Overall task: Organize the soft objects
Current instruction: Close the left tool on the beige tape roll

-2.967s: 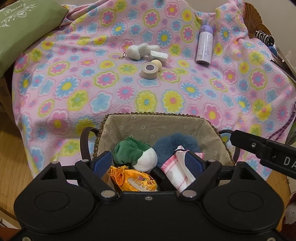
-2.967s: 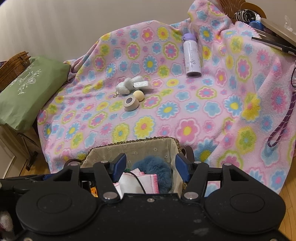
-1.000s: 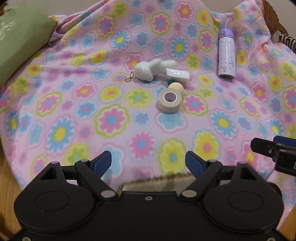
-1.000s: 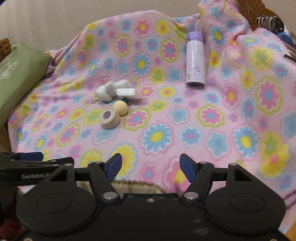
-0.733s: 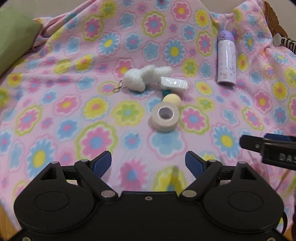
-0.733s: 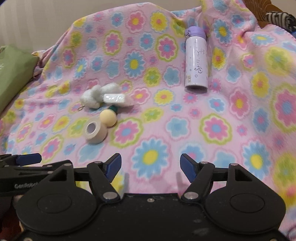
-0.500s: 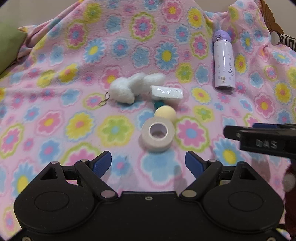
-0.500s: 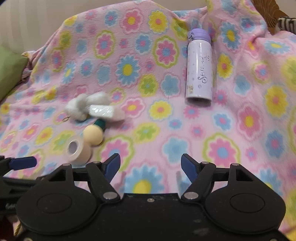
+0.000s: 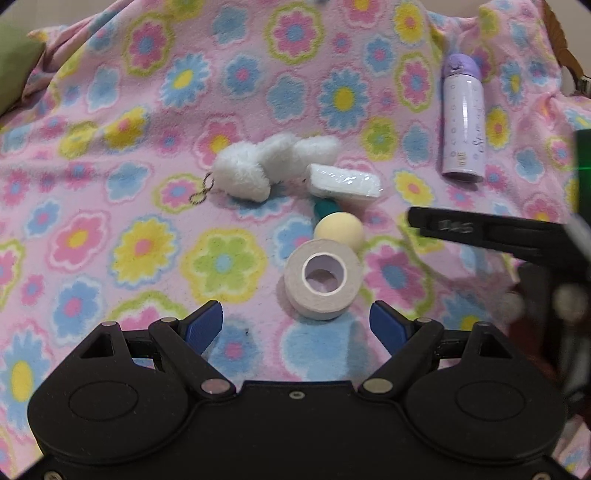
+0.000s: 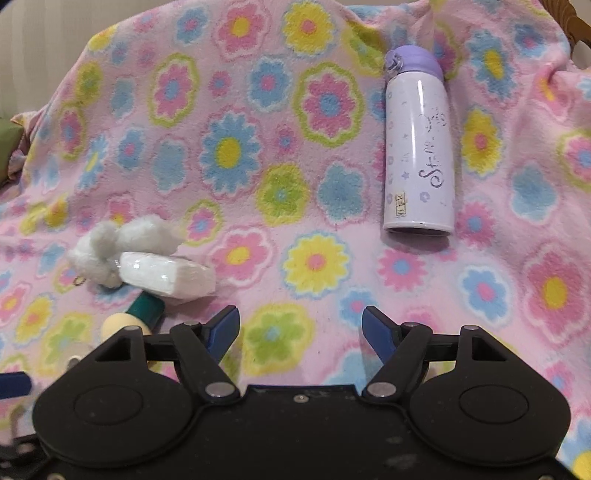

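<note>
A white plush toy [image 9: 258, 170] with a key chain lies on the flowered blanket [image 9: 110, 240]. A wrapped white tissue pack [image 9: 345, 182] leans against it. Below those lie a cream ball on a green handle [image 9: 340, 229] and a tape roll [image 9: 323, 282]. My left gripper [image 9: 295, 323] stands open just short of the tape roll, nothing between its pads. My right gripper [image 10: 301, 328] is open over bare blanket, right of the plush toy [image 10: 118, 251] and tissue pack [image 10: 166, 275]. One right finger [image 9: 480, 229] crosses the left wrist view.
A lilac bottle [image 10: 419, 147] lies on the blanket beyond the right gripper; it also shows as the bottle [image 9: 463, 122] at upper right in the left wrist view. A green cushion [image 9: 14, 70] sits at the far left edge. A wicker rim [image 10: 576, 22] shows at the top right.
Both grippers have moved forward and lower over the blanket toward the small objects; the basket has dropped out of view. The right jaws stand slightly wider.
</note>
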The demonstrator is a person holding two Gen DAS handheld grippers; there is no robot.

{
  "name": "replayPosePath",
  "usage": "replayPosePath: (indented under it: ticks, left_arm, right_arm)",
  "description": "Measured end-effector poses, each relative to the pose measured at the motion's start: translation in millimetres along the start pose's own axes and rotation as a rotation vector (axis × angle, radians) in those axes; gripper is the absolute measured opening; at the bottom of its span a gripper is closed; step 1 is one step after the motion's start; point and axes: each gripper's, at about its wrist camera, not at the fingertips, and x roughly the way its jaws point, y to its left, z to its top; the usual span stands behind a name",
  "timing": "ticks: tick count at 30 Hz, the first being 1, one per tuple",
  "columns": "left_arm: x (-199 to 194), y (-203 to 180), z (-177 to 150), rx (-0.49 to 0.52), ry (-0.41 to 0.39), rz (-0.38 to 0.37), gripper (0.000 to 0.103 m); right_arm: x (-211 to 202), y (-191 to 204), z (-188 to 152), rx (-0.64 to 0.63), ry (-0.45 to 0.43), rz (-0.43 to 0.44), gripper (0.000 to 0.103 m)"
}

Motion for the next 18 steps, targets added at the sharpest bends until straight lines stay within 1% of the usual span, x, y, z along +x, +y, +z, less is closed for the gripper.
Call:
replayPosePath:
  ticks: [2, 3, 4, 9, 11, 12, 14, 16, 18]
  left_arm:
    - [-1, -3, 5, 0.033, 0.001, 0.010, 0.089]
    - [0, -4, 7, 0.045, 0.001, 0.009, 0.089]
    - [1, -5, 9, 0.055, 0.003, 0.007, 0.089]
    - [16, -11, 17, 0.113, 0.035, 0.000, 0.089]
    - [22, -14, 17, 0.151, 0.041, 0.008, 0.089]
    - [25, -16, 15, 0.175, 0.039, 0.021, 0.089]
    - [27, -19, 13, 0.205, 0.011, 0.039, 0.088]
    - [27, -20, 13, 0.197, -0.011, 0.033, 0.086]
    - [29, -19, 14, 0.180, -0.013, 0.020, 0.083]
  right_arm:
    - [9, 0, -4, 0.005, 0.018, 0.004, 0.078]
    - [12, 0, -4, 0.006, 0.024, 0.007, 0.079]
    - [11, 0, -3, 0.005, 0.015, 0.012, 0.082]
    - [13, -2, -4, 0.023, 0.013, 0.048, 0.087]
    - [14, -4, -5, 0.034, 0.008, 0.060, 0.088]
    - [13, -5, -5, 0.039, 0.006, 0.062, 0.088]
    - [10, -7, -6, 0.046, -0.002, 0.065, 0.088]
    - [10, -7, -6, 0.048, -0.004, 0.067, 0.088]
    - [11, -7, -6, 0.048, -0.004, 0.068, 0.089]
